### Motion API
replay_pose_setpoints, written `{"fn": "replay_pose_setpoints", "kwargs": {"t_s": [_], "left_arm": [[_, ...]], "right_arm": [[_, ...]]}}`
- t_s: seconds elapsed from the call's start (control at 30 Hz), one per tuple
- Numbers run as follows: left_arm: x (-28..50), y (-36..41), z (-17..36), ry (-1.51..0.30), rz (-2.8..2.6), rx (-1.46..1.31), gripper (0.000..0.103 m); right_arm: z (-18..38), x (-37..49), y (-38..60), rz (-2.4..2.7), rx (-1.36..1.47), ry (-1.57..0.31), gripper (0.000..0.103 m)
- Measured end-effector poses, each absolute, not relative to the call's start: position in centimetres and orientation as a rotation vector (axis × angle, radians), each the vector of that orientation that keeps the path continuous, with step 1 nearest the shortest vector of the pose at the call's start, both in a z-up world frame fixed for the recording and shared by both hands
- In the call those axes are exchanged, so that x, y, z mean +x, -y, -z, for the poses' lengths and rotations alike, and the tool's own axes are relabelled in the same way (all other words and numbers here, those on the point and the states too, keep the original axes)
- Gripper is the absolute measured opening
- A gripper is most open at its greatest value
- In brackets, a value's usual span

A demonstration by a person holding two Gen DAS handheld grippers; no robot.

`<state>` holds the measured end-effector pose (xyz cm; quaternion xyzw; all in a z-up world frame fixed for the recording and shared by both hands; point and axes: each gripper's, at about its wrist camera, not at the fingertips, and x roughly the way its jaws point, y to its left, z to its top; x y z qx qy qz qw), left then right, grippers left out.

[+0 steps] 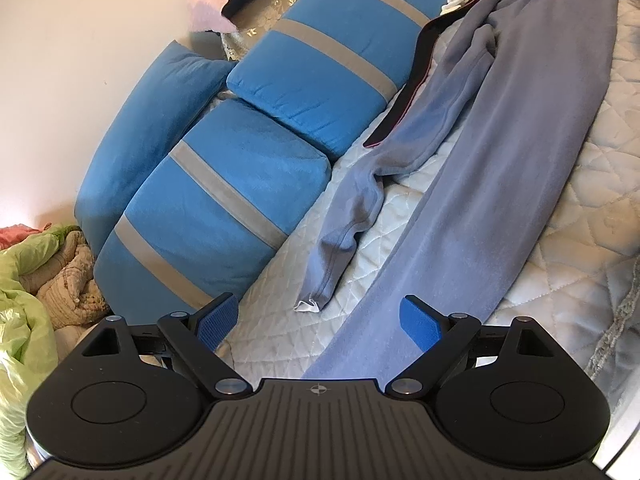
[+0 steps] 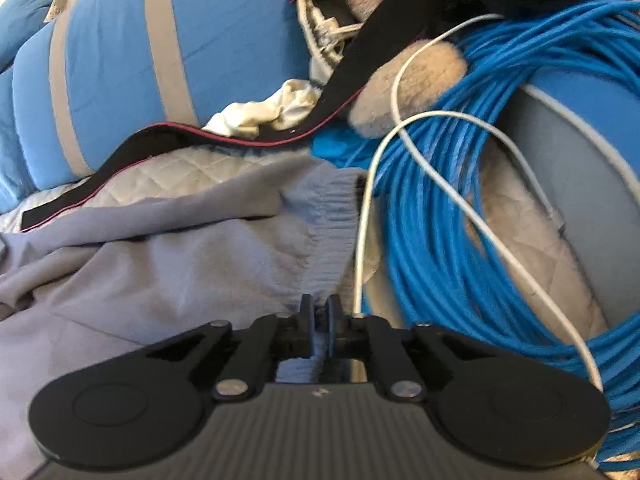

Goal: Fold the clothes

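On the white quilted bed cover (image 1: pixel 592 168) in front of me lie the grey-blue sweatpants (image 1: pixel 520 160), stretched lengthwise, one leg flat and straight, the other crumpled toward the blue cushions with grey stripes (image 1: pixel 224 184). My left gripper (image 1: pixel 320 322) hovers over the lower end of the straight leg with its jaws spread wide; its blue pads (image 1: pixel 420 322) touch nothing that I can see. My right gripper (image 2: pixel 319 322) is at the other end of the garment: its jaws are pinched nearly together on the ribbed waistband (image 2: pixel 332 216), a fold of the grey cloth caught between the pads.

The left view gives me the whole length of the pants, a green and beige heap of bedding (image 1: pixel 36 276) at the left edge, and a black strap with a red edge (image 1: pixel 404 92) beside the crumpled leg. The right view alone shows, close up, a coil of blue cable (image 2: pixel 460 240) just beside the waistband, with a white cord (image 2: pixel 420 120) across it, and a fuzzy beige thing (image 2: pixel 408 88) behind.
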<state>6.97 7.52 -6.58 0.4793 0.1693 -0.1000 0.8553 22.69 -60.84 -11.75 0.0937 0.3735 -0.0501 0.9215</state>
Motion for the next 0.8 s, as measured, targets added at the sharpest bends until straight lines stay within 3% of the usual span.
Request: {"fn": "replay_pose_setpoints", "kwargs": {"t_s": [0.03,0.1,0.23,0.3,0.33,0.43,0.57,0.8], "left_arm": [[7.0,-7.6,6.6,-0.357,0.209,1.008,0.088],[7.2,-7.6,6.4,-0.368,0.199,0.987,0.088],[7.4,-7.8,5.3,-0.375,0.198,0.9,0.088],[7.5,-7.7,4.8,-0.365,0.199,0.879,0.088],[7.6,-7.6,4.6,-0.36,0.2,0.872,0.088],[8.0,-7.0,4.1,-0.344,0.212,0.866,0.088],[8.6,-5.9,3.0,-0.308,0.23,0.855,0.088],[10.0,-4.7,0.9,-0.295,0.233,0.687,0.088]], "right_arm": [[11.8,22.6,61.0,0.118,0.19,-0.761,0.007],[11.8,22.6,61.3,0.158,0.2,-0.757,0.029],[10.7,22.2,59.8,0.158,0.148,-0.75,0.047],[9.5,21.6,58.5,0.134,0.085,-0.724,0.078],[8.8,21.4,57.9,0.121,0.061,-0.706,0.084],[6.9,20.8,56.3,0.079,0.031,-0.653,0.088],[4.6,20.6,54.7,0.041,0.018,-0.609,0.102],[2.5,19.6,53.0,0.035,-0.055,-0.585,0.103]]}}
